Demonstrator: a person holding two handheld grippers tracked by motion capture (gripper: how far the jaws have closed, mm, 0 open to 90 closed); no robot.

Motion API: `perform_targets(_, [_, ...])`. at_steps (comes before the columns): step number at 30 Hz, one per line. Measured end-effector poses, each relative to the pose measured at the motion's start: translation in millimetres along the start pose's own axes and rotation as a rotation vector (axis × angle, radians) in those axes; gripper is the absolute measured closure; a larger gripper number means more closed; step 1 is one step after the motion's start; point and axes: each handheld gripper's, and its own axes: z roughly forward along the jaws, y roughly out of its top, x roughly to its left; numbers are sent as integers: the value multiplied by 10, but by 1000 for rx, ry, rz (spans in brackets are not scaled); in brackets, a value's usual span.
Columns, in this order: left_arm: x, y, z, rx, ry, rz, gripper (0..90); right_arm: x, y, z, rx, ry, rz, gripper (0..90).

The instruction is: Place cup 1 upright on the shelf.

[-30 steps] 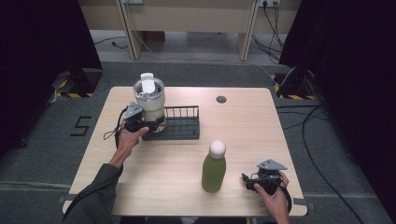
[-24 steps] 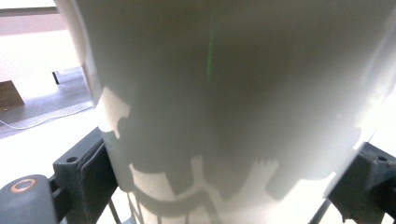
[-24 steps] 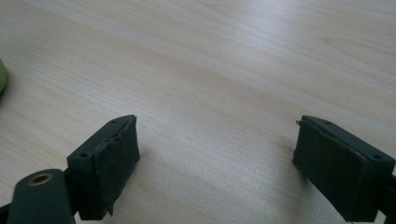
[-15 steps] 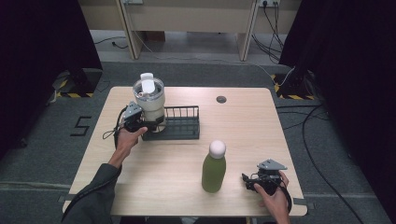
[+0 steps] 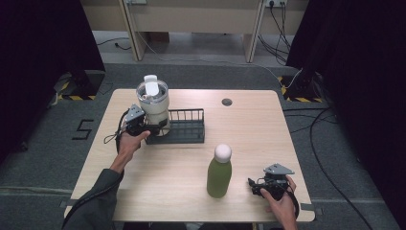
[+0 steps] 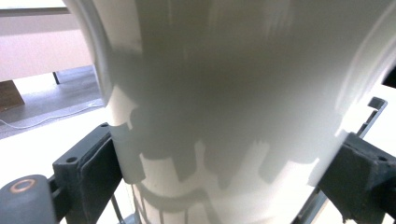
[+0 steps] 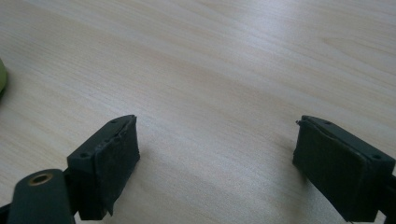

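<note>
**A:** Two grippers in shot. Where's the left gripper (image 5: 160, 127)?

**B:** At the rack (image 5: 184, 132), on its left end. Jaws pinch the tumbler (image 5: 153, 101) low on its body, one pad each side. In the left gripper view the white tumbler (image 6: 224, 93) wall sits between both pads, touching them.

**A:** Tumbler position?

**B:** Upright, at the left end of the rack. Base looks to be inside the rack, but the gripper hides the contact, so can't confirm. Lid on top, white flap facing up.

**A:** Rack itself?

**B:** Dark wire, flat on the table (image 5: 249, 124), towards the far-left part of it. Rest of the rack, right of the tumbler, holds nothing.

**A:** Right gripper (image 5: 253, 187)?

**B:** Well apart from the rack, at the near-right corner of the table. Jaws spread wide, nothing between them. Right gripper view shows bare wood between the pads (image 7: 109, 163), held low over the table.

**A:** Anything else on the table?

**B:** Green bottle (image 5: 219, 171) with a white cap, upright, nearer the person than the rack and to its right. It stands just left of the right gripper, not touching. A sliver of its green edge (image 7: 2, 77) shows at the left border of the right gripper view.

**A:** Hands?

**B:** Left hand (image 5: 129, 143) wraps the left gripper beside the rack, sleeve running back to the near edge.
</note>
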Motion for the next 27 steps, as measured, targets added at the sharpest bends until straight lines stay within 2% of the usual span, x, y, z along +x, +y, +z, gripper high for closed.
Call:
perform_targets(11, [3, -2, -41, -2, -4, 0, 94, 0, 0, 0, 0, 0, 0, 141])
perform_targets(18, [3, 22, -63, -4, -3, 14, 93, 0, 0, 0, 0, 0, 0, 141])
perform_targets(27, [9, -6, -88, -16, -9, -2, 96, 0, 0, 0, 0, 1, -1, 141])
